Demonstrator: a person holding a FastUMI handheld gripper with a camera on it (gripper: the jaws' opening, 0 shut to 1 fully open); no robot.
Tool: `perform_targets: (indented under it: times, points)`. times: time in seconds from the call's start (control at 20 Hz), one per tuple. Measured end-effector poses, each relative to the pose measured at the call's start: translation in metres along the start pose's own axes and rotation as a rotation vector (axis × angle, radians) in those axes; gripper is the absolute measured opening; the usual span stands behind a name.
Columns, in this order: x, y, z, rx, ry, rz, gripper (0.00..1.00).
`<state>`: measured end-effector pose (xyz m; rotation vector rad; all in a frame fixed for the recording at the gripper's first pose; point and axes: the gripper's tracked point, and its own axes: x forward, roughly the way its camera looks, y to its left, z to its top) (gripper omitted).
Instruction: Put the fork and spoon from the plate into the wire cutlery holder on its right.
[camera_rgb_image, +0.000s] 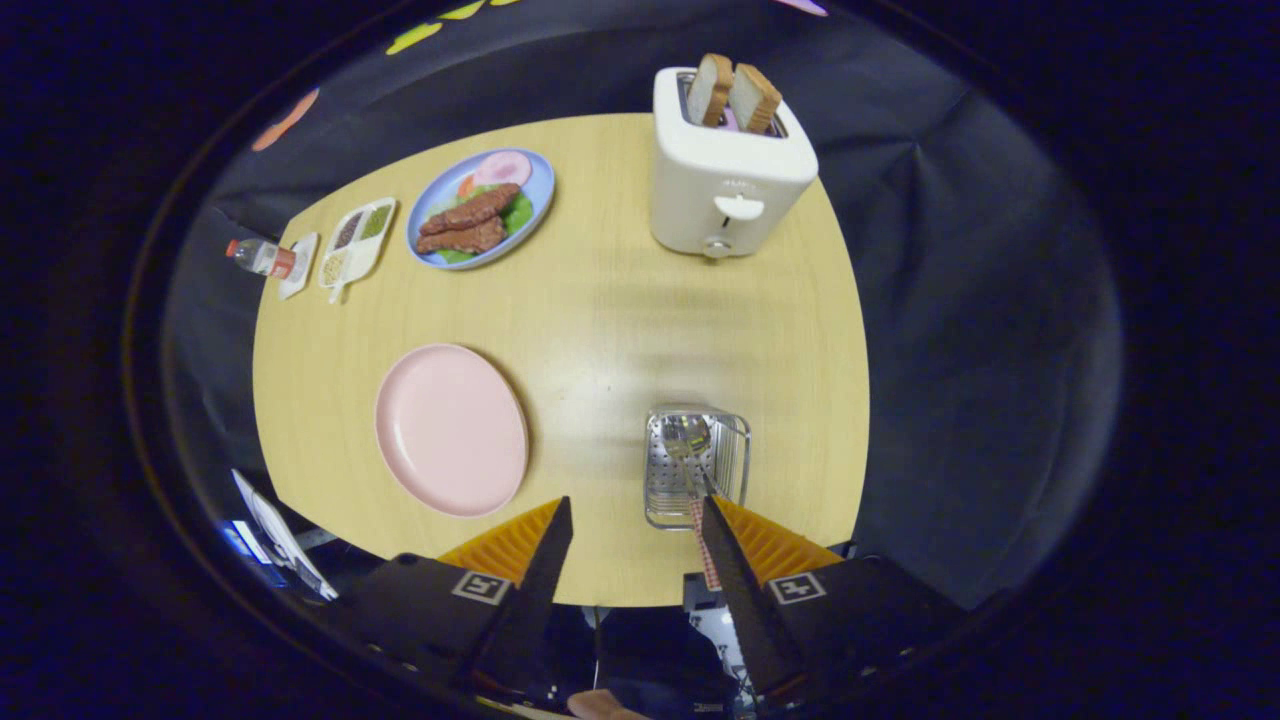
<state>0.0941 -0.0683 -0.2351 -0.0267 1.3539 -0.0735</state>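
A round pink plate (450, 430) lies on the wooden table (620, 300), ahead and left of my fingers, its whole face showing. To its right stands the wire cutlery holder (697, 468), just ahead of my right fingertip. A spoon (686, 437) rests in the holder with its bowl at the far end. Its red-checked handle (703, 545) sticks out toward me along the inner side of my right finger. A second metal piece lies beside the spoon; I cannot tell whether it is the fork. My gripper (635, 507) is open, high above the table's near edge, with nothing between the fingers.
A white toaster (725, 175) with two bread slices stands at the far side. A blue plate of food (480, 208), a divided white tray (357, 243) and a small bottle (258, 257) sit at the far left. Dark cloth surrounds the table.
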Motion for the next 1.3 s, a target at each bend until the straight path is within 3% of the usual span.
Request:
perform_targets:
  times: [0.05, 0.15, 0.45, 0.8, 1.1, 1.3]
  points:
    - [-0.004, 0.006, 0.001, -0.005, -0.035, -0.002, 0.89]
    - [-0.013, 0.019, 0.006, -0.019, -0.119, -0.01, 0.98]
    - [-0.074, 0.054, 0.015, -0.035, -0.471, -0.071, 0.98]
    - [-0.174, 0.109, 0.002, -0.039, -0.881, -0.077, 0.97]
    - [-0.243, 0.155, -0.025, 0.019, -1.146, 0.003, 0.96]
    - [-0.287, 0.163, -0.04, 0.014, -1.309, 0.006, 0.96]
